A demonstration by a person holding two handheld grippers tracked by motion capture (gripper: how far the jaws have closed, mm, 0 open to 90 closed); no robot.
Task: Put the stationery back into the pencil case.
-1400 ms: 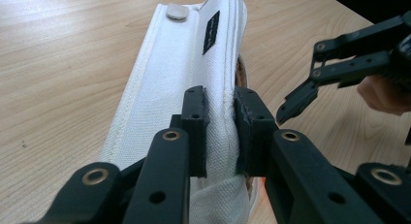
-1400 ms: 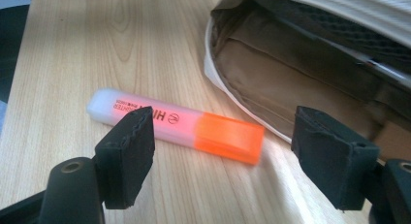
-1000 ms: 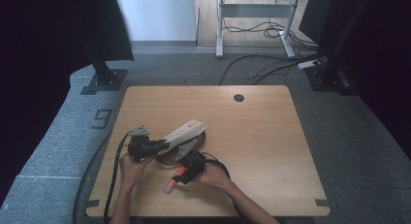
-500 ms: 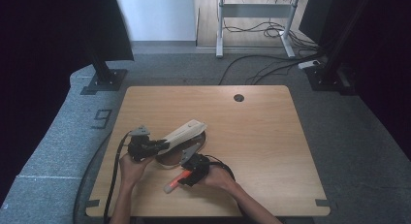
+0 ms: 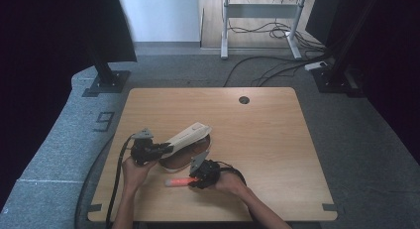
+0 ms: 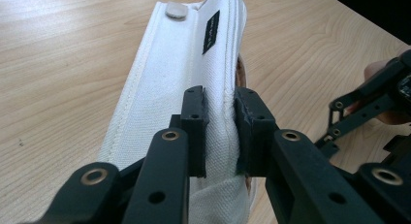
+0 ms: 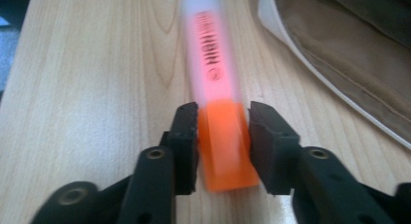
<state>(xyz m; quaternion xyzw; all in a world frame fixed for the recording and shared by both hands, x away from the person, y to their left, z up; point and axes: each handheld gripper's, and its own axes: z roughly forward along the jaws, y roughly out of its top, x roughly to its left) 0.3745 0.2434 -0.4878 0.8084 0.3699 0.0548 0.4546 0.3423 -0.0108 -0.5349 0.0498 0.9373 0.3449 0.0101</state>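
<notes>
A white canvas pouch [image 5: 189,134] lies at the table's front left with its flap raised, and its brown inside [image 7: 349,49] shows. My left gripper [image 5: 162,149] is shut on the flap's near edge [image 6: 220,88] and holds it up at a slant. A pink-and-orange marker [image 5: 177,182] sits just in front of the pouch, pointing left. My right gripper [image 5: 196,178] is shut on its orange end [image 7: 224,136]. In the right gripper view the marker's pale pink part [image 7: 211,59] is blurred. The right gripper [image 6: 368,112] also appears at the right of the left gripper view.
The wooden table [image 5: 267,140] has a round cable hole [image 5: 243,99] near its far edge. A black monitor stand [image 5: 106,80] and a desk frame with cables [image 5: 262,26] stand on the grey floor beyond it.
My right gripper has drawn back a little toward the table's front edge with the marker, which now lies more level. The left gripper and the raised flap have stayed put.
</notes>
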